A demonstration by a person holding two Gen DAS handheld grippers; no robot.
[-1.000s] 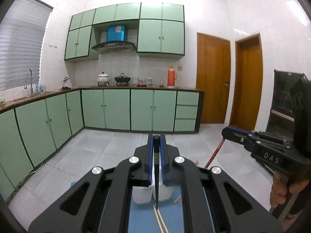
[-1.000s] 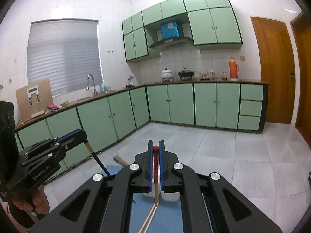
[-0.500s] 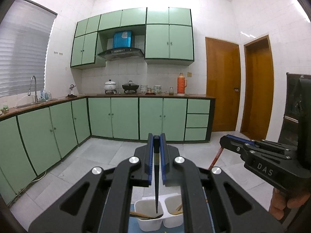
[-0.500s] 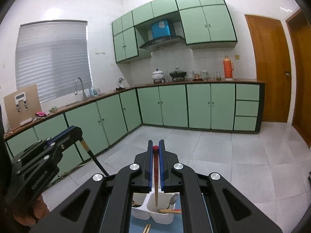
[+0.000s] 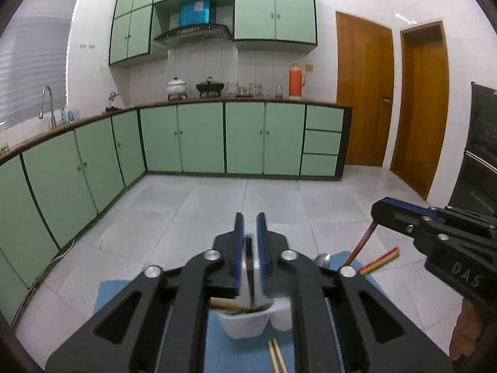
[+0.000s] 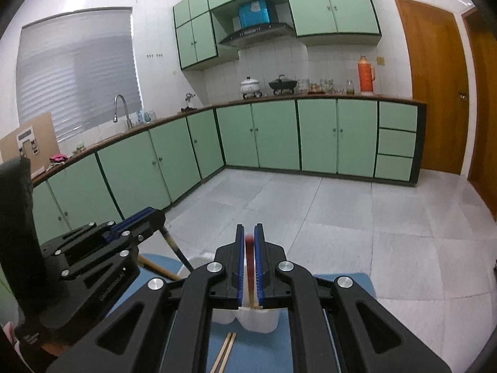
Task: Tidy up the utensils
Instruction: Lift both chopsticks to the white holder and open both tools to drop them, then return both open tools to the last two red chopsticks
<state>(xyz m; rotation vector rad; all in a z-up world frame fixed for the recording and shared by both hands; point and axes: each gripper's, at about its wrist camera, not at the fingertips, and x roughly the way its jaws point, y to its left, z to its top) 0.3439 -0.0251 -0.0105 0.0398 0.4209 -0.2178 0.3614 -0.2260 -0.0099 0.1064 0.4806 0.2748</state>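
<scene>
Both grippers over the white utensil holder (image 5: 245,323)

The left gripper (image 5: 248,242) clamps a dark-tipped chopstick (image 5: 248,248); the right gripper (image 6: 249,242) clamps a red-tipped chopstick (image 6: 249,267) above the blue mat (image 6: 254,354).

Pretty clearly a home kitchen I'm working in here: mint-green base cabinets (image 5: 202,136) run in an L along two walls under a brown countertop (image 6: 310,96), with matching wall cabinets (image 5: 273,6) and a range hood (image 5: 192,32) above. On the counter I can see a white pot (image 6: 250,86), a black wok-type pan (image 6: 282,84), some jars and an orange thermos (image 5: 296,80), plus a sink faucet (image 6: 119,107) under a window with blinds (image 6: 77,71). White wall tiles, a grey tiled floor (image 6: 357,217) and two wooden doors (image 5: 363,93) round it off.
</scene>
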